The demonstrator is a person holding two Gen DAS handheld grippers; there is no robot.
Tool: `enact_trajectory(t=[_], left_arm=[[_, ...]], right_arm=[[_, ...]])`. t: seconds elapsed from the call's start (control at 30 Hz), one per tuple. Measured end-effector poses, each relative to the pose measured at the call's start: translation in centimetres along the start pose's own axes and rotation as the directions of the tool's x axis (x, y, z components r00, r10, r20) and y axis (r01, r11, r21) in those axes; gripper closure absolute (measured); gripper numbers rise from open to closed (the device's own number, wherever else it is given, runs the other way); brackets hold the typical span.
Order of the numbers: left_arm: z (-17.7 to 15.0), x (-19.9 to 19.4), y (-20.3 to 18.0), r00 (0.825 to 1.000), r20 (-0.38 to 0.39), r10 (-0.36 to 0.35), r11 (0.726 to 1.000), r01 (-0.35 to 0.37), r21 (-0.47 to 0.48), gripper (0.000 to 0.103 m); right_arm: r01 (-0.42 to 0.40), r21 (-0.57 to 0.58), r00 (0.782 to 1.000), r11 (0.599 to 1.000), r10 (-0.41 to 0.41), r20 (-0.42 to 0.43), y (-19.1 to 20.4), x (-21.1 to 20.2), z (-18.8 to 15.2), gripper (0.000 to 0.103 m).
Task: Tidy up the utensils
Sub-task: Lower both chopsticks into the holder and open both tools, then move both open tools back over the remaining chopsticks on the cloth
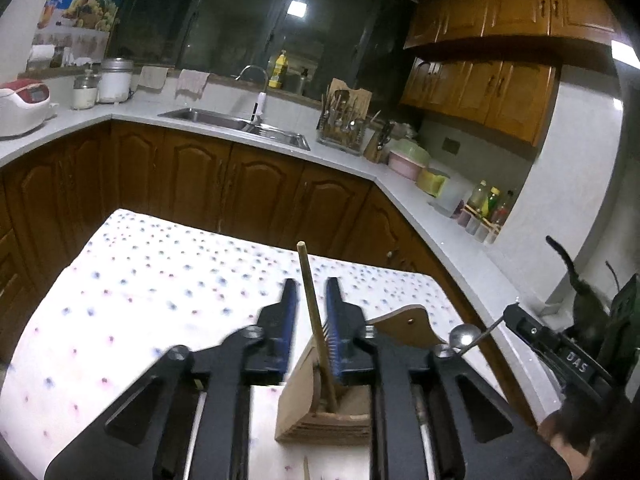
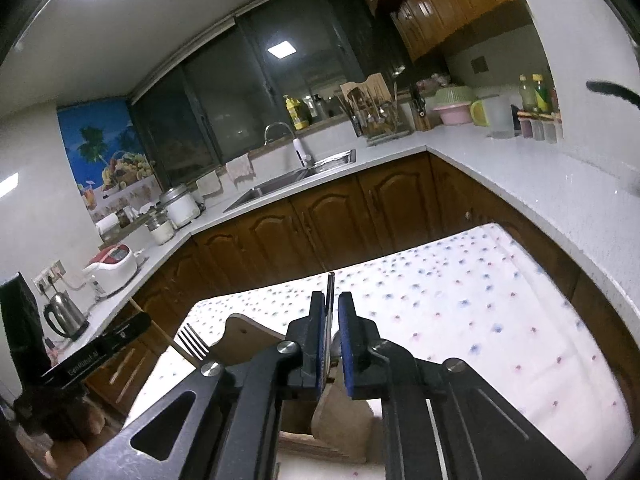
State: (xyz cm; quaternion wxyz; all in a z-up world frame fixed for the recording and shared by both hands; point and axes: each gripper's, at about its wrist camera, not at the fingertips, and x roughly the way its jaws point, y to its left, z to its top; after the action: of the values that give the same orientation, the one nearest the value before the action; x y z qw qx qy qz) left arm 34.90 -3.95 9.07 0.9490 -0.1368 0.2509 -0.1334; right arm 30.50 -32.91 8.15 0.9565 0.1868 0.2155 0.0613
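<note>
I see a table with a white spotty cloth (image 1: 160, 280) in a kitchen. A wooden holder (image 1: 300, 412) sits on the cloth, near the edge where the person stands. The person holds two sets of tongs over it, side by side. The left tongs (image 1: 310, 292) point a bit down at the holder. Their two blue pads (image 1: 290, 300) are apart. A thin wooden stick (image 1: 306, 272) stands up between them. Its bottom end is down inside the holder and its top pokes up past the pads. The stick is close to one pad, and there is a clear gap on its other side, so the left tongs are let go and are not squeezing it. A fork (image 2: 193, 344) stands in the holder too, with its prongs up. The right tongs (image 2: 332, 300) are just beside the left ones. Their pads are also a little apart. A thin shiny spoon (image 1: 464, 336) is between them. Its handle sticks up next to one pad, with a gap on the other side, so these tongs are loose as well. The round end of the spoon points down toward the holder. I cannot tell if it sits inside the holder or not. Behind the table there are brown cupboard doors (image 1: 260, 192), a grey counter (image 1: 132, 120) and a sink (image 1: 224, 118) under a dark window (image 1: 240, 20).
</note>
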Motion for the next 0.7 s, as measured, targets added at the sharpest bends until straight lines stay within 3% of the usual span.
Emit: enact_trajectory(t=[0.03,0.07,0.1,0.2,0.3,0.5,0.7], left_arm=[[0.0,-0.4,0.1,1.000,0.003,0.002,1.000,-0.002,-0.006,0.059],[0.0,-0.9,0.1,1.000,0.012,0.003,1.000,-0.003,-0.010,0.053],[-0.1,-1.5,0.1,1.000,0.023,0.007,1.000,-0.007,-0.011,0.046],[-0.4,-2.9,0.1,0.999,0.033,0.016,1.000,-0.015,-0.010,0.029],[-1.0,-4.8,0.2,0.999,0.046,0.025,1.000,-0.024,-0.004,0.026],[-3.2,-8.5,0.3,0.997,0.058,0.053,0.999,-0.053,0.008,0.018],[-5.9,-11.1,0.6,0.997,0.045,0.066,0.998,-0.066,-0.003,0.018]], right_arm=[[-0.006,0.008,1.000,1.000,0.006,0.006,-0.1,-0.3,0.1,0.074],[-0.018,0.016,1.000,1.000,0.017,0.018,-0.1,-0.7,0.1,0.053],[-0.024,0.020,0.999,0.999,0.024,0.032,-0.1,-1.2,0.2,0.040],[-0.036,0.025,0.996,0.999,0.033,0.081,0.0,-3.1,0.3,0.025],[-0.041,0.034,0.992,0.999,0.036,0.119,0.1,-5.0,0.2,0.010],[-0.049,0.032,0.989,0.998,0.044,0.139,0.3,-8.7,-1.1,0.007],[-0.028,0.038,0.993,0.999,0.024,0.119,0.1,-11.6,-3.6,0.006]])
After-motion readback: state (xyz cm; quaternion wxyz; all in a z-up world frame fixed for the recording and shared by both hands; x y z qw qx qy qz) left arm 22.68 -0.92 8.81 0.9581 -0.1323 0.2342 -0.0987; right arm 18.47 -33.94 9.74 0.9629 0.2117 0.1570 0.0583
